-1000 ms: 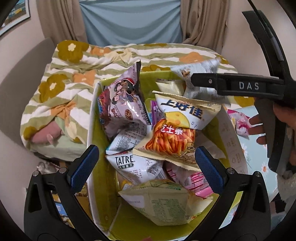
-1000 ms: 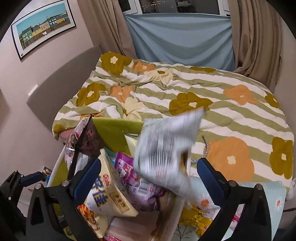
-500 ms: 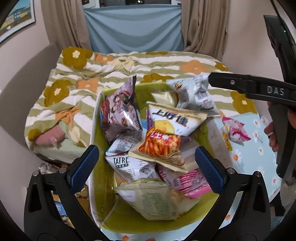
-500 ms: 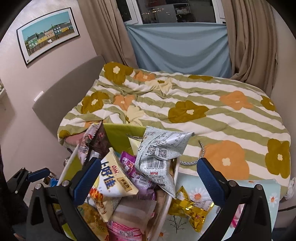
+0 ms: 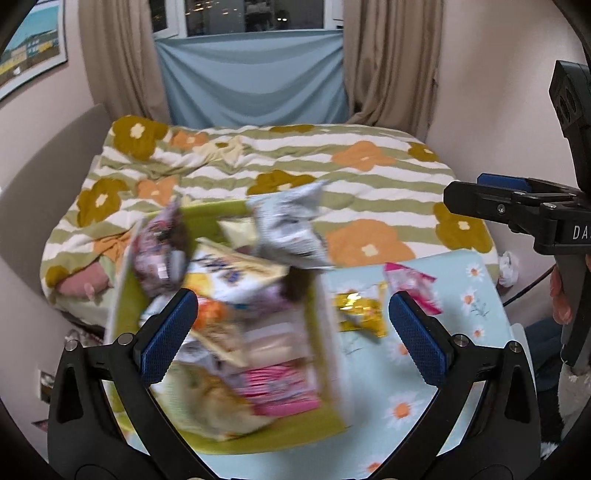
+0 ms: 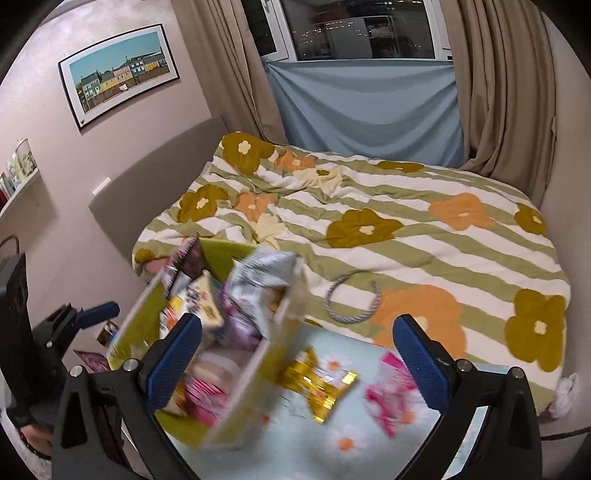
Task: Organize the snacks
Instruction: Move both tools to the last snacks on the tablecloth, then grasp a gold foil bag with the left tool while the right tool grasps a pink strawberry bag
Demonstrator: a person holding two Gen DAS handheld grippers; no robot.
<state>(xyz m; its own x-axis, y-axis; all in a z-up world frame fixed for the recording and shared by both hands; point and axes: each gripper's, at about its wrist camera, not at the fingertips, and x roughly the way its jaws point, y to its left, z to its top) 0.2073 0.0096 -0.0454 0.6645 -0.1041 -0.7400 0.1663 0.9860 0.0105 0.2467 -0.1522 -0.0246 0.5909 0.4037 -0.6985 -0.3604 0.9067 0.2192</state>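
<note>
- Snacks: most are heaped in the green box [image 5: 325, 430] at the tabletop's [image 5: 436, 417] left edge; a silver bag [image 5: 290, 230] is perched on top.
- Gold packet [image 6: 321, 386], pink packet [image 6: 388, 397]: left loose on the tabletop, beside the box.
- Left gripper [image 5: 295, 332], right gripper [image 6: 299, 354]: fingers spread apart, nothing held.
- Step judged: between picks; gold packet to be grasped next.

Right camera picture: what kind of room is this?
Most likely a bedroom: a bed with a flowery striped quilt, a curtained window, and a framed picture on the wall.
</note>
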